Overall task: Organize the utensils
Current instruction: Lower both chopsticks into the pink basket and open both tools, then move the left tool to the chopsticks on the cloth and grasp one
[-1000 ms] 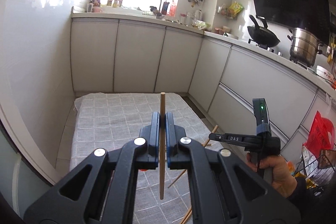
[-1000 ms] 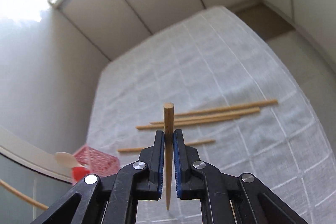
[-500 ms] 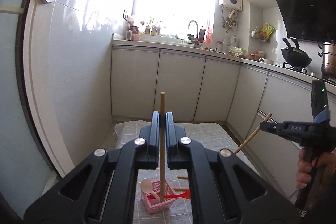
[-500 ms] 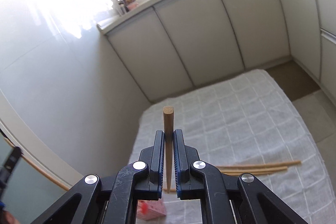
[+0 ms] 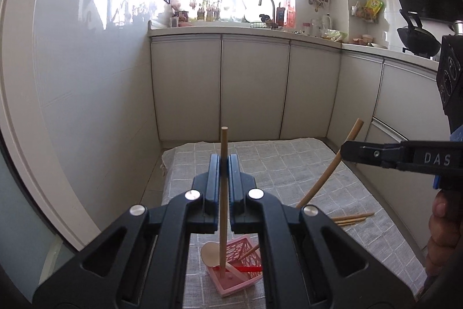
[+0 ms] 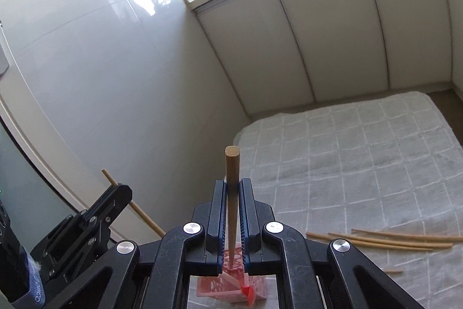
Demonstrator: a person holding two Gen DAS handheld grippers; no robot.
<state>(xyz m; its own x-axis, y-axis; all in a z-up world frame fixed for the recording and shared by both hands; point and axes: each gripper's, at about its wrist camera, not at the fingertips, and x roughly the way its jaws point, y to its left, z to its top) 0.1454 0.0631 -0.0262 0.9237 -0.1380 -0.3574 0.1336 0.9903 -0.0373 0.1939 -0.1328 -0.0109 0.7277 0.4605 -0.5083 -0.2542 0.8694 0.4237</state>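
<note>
In the left wrist view, the pink basket on the checked cloth holds a wooden spoon, a red utensil and a chopstick. Above the basket, the left gripper is clamped on an upright chopstick. To the right of the basket, the right gripper, marked "DAS", pinches a tilted chopstick; a hand grips its handle.

In the right wrist view, the right gripper is closed on its chopstick above the basket. Loose chopsticks lie right of the basket.
</note>
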